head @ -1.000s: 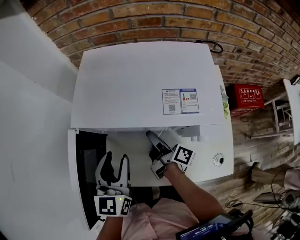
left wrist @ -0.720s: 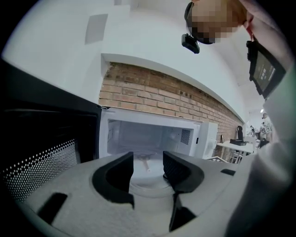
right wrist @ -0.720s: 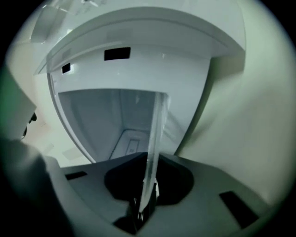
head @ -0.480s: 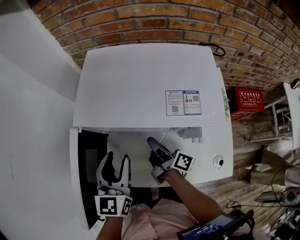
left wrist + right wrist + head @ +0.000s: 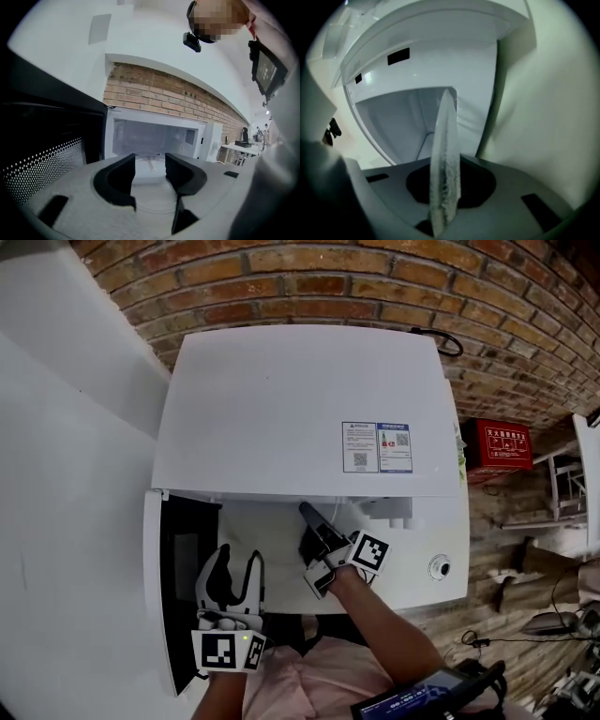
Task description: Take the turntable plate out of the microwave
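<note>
Gripping is done: the right gripper [image 5: 447, 187] is clamped narrow on the rim of the turntable plate [image 5: 444, 140], which is seen edge-on between its jaws, inside the microwave [image 5: 300, 409] cavity. The plate should be lifted slightly, kept level and drawn straight back. The glass is clear and thin, with a frosted edge. The left gripper [image 5: 235, 561] is held partly open and empty, outside the cavity.

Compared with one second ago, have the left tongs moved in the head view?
No. The left tongs keep the same place beside the open microwave door. The whole view shifted slightly, not the tongs.
</note>
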`<state>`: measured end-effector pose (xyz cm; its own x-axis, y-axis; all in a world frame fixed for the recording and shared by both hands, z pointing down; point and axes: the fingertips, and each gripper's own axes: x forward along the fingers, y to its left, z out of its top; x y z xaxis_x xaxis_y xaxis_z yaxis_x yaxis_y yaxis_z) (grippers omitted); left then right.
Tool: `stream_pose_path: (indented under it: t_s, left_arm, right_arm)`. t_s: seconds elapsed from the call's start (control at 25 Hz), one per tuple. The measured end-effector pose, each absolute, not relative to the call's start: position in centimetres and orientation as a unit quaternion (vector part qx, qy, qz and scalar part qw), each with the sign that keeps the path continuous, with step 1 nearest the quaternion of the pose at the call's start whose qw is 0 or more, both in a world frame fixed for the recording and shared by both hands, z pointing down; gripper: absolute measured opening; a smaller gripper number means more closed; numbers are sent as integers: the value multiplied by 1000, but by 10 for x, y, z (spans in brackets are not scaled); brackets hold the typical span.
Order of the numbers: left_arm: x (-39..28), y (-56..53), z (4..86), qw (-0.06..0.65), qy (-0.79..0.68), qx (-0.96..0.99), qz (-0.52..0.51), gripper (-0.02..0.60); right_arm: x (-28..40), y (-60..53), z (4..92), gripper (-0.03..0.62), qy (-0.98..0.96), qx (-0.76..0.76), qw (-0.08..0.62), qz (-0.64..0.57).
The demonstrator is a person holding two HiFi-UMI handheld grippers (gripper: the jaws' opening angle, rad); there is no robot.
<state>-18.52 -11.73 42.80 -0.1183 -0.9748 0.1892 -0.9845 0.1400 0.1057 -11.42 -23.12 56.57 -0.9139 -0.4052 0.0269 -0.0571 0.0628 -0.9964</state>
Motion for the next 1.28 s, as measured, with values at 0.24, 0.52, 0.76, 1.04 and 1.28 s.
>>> stream_pose_path:
  t_s: [0.24,0.52,0.76,1.04,1.28]
  left_arm:
    - [-177,-99,425,108,-760,641,22,206]
    - [-160,-64,434,123,-772,624,12,210]
    - [-145,-25,444,138,-762,632,3,213]
    - [-128,23,441,206,-738,631,-119,281]
    - [-121,24,403,219,-688,658,-212,322]
  right_arm:
    - [-111,-209,562,29,723,-133,93,-672]
    - [-90,-176,544,29,720,-103,97,-679]
    - [-63,-142,519,29,716,-103,128,-679]
    - [-25,-94,467,29,720,-92,170,-666]
    - [-6,-56,415,31,732,-67,185,-652]
